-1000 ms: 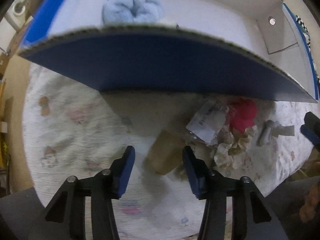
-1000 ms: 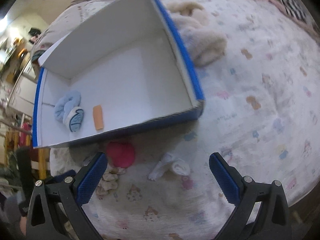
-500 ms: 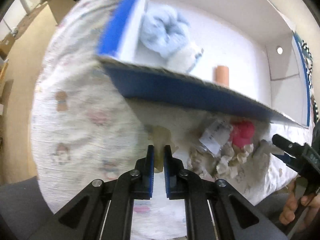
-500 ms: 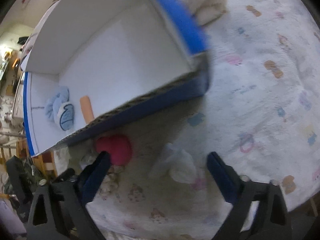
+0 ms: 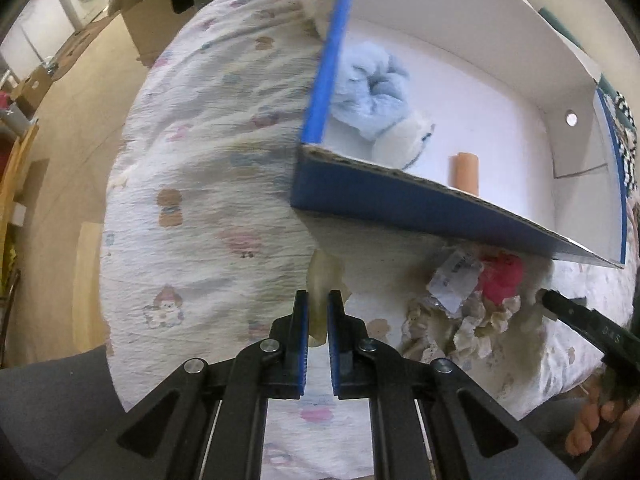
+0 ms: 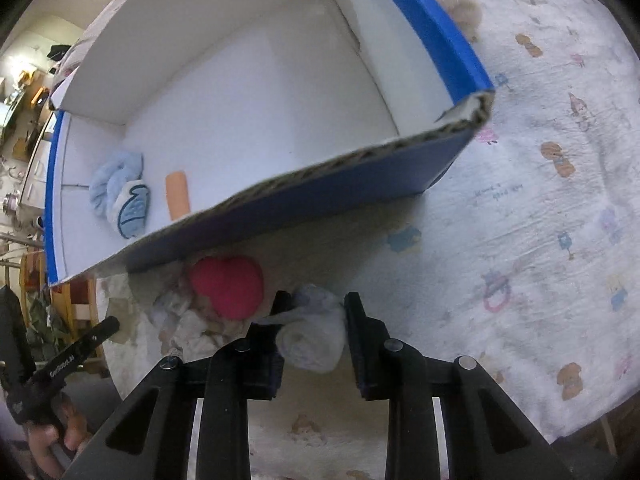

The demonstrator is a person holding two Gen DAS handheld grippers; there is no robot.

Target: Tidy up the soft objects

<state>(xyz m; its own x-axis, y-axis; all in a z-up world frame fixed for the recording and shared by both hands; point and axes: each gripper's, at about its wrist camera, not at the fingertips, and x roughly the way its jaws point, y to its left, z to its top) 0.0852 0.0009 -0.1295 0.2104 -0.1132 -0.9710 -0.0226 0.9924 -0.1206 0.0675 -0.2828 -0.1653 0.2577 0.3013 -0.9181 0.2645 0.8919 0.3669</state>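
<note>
My left gripper [image 5: 317, 300] is shut on a pale beige soft piece [image 5: 322, 274], lifted just off the patterned bedsheet in front of the blue box [image 5: 400, 196]. The jaws of my right gripper [image 6: 316, 300] are closing, and both pads touch a white rolled sock bundle [image 6: 314, 340] that lies on the sheet below the blue box [image 6: 320, 196]. Left of the bundle sits a red soft ball [image 6: 228, 284]. Inside the box lie a light blue fluffy cloth [image 6: 114, 172], a white piece with a blue print [image 6: 134, 208] and an orange roll [image 6: 177, 194].
A crumpled beige cloth with a paper tag [image 5: 456, 284] lies between the two grippers beside the red ball [image 5: 500, 280]. The box's near wall stands close above both grippers. The bed's edge runs just behind them, with a person's hand [image 6: 60, 436] there. A cream plush [image 6: 464, 12] lies beyond the box.
The left jaws shut on the beige piece and lifted it, swinging left. The right gripper came down over the white sock bundle and its wide jaws narrowed onto it.
</note>
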